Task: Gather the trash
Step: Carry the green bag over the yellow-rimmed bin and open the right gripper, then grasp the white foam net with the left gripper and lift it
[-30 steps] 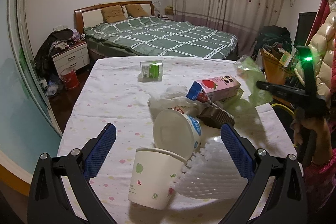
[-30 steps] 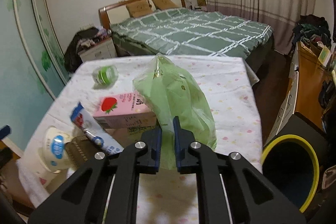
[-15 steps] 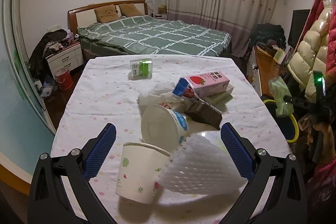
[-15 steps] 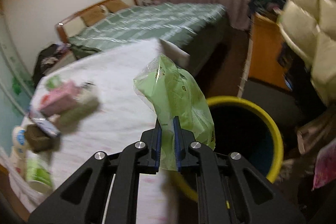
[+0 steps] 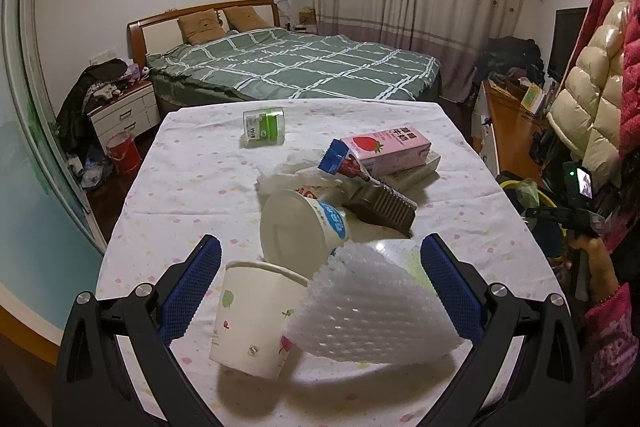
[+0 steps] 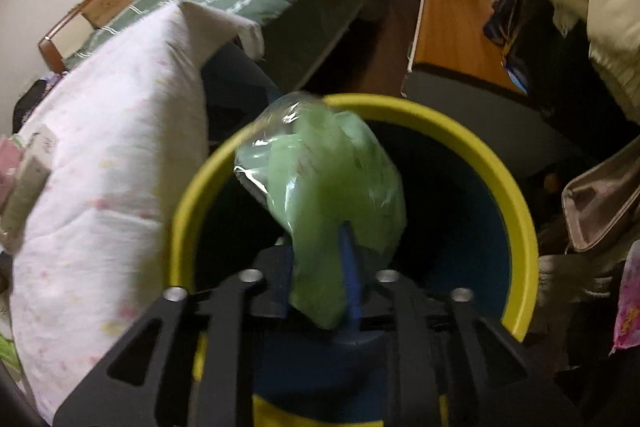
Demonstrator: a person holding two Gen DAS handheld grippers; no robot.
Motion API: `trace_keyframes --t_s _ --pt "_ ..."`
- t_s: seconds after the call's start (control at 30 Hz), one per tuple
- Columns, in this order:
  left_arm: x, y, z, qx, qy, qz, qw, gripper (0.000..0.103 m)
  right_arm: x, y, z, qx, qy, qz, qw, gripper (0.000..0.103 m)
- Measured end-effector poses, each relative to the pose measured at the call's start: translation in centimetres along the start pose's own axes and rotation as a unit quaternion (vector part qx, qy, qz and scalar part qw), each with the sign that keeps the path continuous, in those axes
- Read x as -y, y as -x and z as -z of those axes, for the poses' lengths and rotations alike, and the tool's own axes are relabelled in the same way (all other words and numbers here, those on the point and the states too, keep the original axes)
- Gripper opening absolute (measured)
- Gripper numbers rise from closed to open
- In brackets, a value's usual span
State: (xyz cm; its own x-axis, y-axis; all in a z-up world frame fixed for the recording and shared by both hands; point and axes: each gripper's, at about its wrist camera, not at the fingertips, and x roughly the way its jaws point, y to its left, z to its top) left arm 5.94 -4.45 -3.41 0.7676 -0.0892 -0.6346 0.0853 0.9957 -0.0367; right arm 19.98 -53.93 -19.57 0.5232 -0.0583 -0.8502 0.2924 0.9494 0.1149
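Green crinkly plastic bag [image 6: 320, 187], light and limp, hangs over the yellow-rimmed bin [image 6: 516, 195], between the right hand-held gripper's [image 6: 320, 291] just-parting jaws; pinch its bunched film. Left hand-held gripper [image 5: 320, 291] gapes over the counter [image 5: 192, 187].

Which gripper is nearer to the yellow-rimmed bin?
Right. The right gripper hangs over the yellow-rimmed bin with the green bag; the left gripper is at the table.

Crumpled green plastic bag [image 6: 320, 187] above the open mouth of the yellow-rimmed bin [image 6: 516, 203].
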Motion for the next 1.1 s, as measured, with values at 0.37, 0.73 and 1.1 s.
trace_keyframes --t_s 0.37,0.73,1.1 --pt "1.4 -0.7 0.9 -0.022 -0.058 0.036 0.9974 0.098 -0.7 3.1 0.6 0.039 0.006 0.012 0.999 0.056" --pt "1.8 -2.9 0.9 -0.056 -0.088 0.090 0.9905 0.098 -2.0 6.4 1.2 0.066 0.026 -0.002 0.997 0.061" --pt "2.2 -3.5 1.5 -0.069 -0.095 0.085 0.9894 0.053 -2.5 6.7 1.5 0.068 0.028 -0.008 0.997 0.062"
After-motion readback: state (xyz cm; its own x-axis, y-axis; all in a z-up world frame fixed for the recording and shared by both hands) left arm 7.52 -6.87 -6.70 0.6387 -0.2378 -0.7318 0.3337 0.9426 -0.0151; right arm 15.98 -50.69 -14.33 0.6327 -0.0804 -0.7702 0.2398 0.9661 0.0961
